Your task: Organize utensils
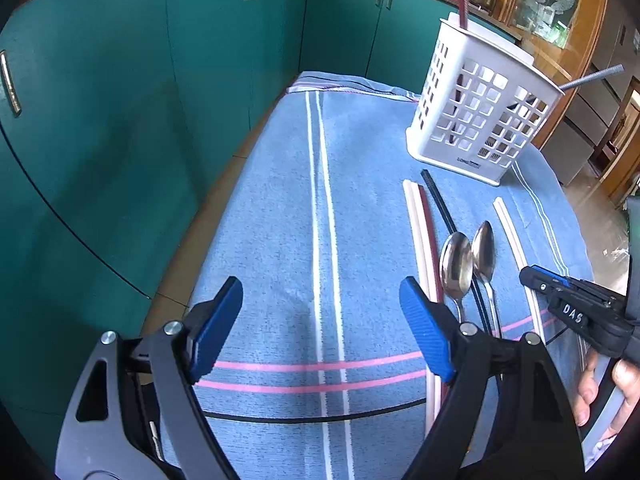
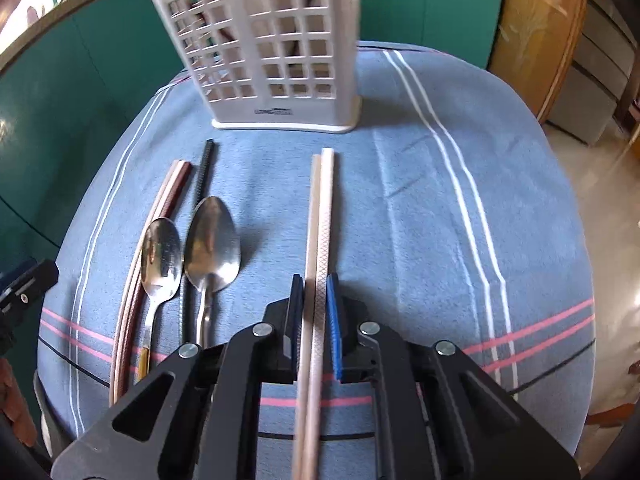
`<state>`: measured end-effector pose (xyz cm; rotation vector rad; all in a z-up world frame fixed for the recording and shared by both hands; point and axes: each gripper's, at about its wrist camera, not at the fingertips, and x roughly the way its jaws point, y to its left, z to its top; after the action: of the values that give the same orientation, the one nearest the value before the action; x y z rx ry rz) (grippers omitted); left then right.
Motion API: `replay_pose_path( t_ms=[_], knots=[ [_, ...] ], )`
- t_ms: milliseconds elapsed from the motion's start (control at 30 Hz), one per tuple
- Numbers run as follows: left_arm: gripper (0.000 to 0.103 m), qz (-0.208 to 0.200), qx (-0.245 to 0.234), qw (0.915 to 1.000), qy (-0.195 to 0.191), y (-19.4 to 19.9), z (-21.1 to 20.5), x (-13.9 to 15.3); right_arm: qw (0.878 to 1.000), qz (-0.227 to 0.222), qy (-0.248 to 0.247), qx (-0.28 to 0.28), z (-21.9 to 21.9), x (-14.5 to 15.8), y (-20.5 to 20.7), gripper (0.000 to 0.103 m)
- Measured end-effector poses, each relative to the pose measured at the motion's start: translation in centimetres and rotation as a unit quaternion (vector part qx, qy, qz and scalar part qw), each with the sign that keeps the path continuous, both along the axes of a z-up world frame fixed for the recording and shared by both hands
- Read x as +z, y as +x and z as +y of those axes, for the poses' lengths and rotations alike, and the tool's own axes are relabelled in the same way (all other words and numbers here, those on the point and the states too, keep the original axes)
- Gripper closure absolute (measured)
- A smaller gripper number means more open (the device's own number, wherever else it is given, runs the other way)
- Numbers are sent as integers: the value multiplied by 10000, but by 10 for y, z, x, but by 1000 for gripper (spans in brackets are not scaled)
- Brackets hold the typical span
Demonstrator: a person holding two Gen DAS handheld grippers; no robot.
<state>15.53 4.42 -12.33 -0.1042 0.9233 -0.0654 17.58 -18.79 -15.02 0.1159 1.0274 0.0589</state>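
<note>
We find the right gripper (image 2: pixel 315 328) with fingers pinching the pair of pale cream patterned chopsticks (image 2: pixel 320 216), whose long axis runs up the frame's centre toward the white lattice plastic utensil caddy (image 2: pixel 276 40) at top. The left gripper (image 1: pixel 320 328), fingers spread, holds nothing over the blue striped cloth-covered table (image 1: pixel 260 200), lower centre.

Our left gripper (image 1: pixel 320 328) hangs with its blue-padded fingers (image 1: pixel 424 328) spread wide apart and nothing between them. Our right gripper (image 2: pixel 316 320) has its jaws drawn close together, pinching a pair of cream chopsticks (image 2: pixel 320 216) that run forward past the fingertips. In the left wrist view, our right hand's bare fingers (image 1: pixel 588 388) curl around the handle behind that gripper.
</note>
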Motion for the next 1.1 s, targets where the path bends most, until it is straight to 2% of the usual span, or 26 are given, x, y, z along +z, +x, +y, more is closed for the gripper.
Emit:
replay_pose_path(
  t_ms=[200,233,300,367,433,467,500,567,700,733,767,800,900,1100],
  knots=[
    [23,63,-152,9999,-6,4,-11,-4,9986,32,483,-222,-22,3,-6,91],
    [23,77,-182,9998,-5,5,-12,-5,9971,-40,742,-175,-26,7,-8,91],
    [23,108,-251,9996,0,5,-16,-8,9953,-211,938,-154,-30,16,-12,91],
    [23,132,-269,9995,3,6,-18,-10,9961,-374,769,-225,-32,26,-15,91],
    [23,156,-288,9995,4,7,-20,-12,9984,-322,412,-234,-28,28,-12,91],
    [23,162,-303,9994,3,7,-21,-12,9988,-282,321,-226,-27,27,-10,86],
    [23,172,-326,9993,4,7,-23,-13,9991,-244,238,-246,-25,25,-9,74],
    [22,188,-352,9992,4,6,-23,-13,9994,-180,216,-200,-22,19,-7,66],
    [22,206,-390,9990,29,5,-25,-14,9999,68,67,-132,-11,2,0,68],
    [22,202,-399,9990,33,4,-25,-13,9998,113,71,-121,-9,-4,2,74],
    [22,199,-409,9990,35,4,-26,-13,9999,18,-41,-147,-7,-4,2,85],
    [22,200,-413,9989,35,4,-26,-13,9999,38,-39,-137,-6,-6,4,91],
    [21,219,-424,9989,41,4,-27,-15,9993,-21,316,-211,-13,-1,1,91],
    [21,231,-436,9988,36,5,-29,-16,9972,-454,532,-269,-24,36,-16,91]
  ],
)
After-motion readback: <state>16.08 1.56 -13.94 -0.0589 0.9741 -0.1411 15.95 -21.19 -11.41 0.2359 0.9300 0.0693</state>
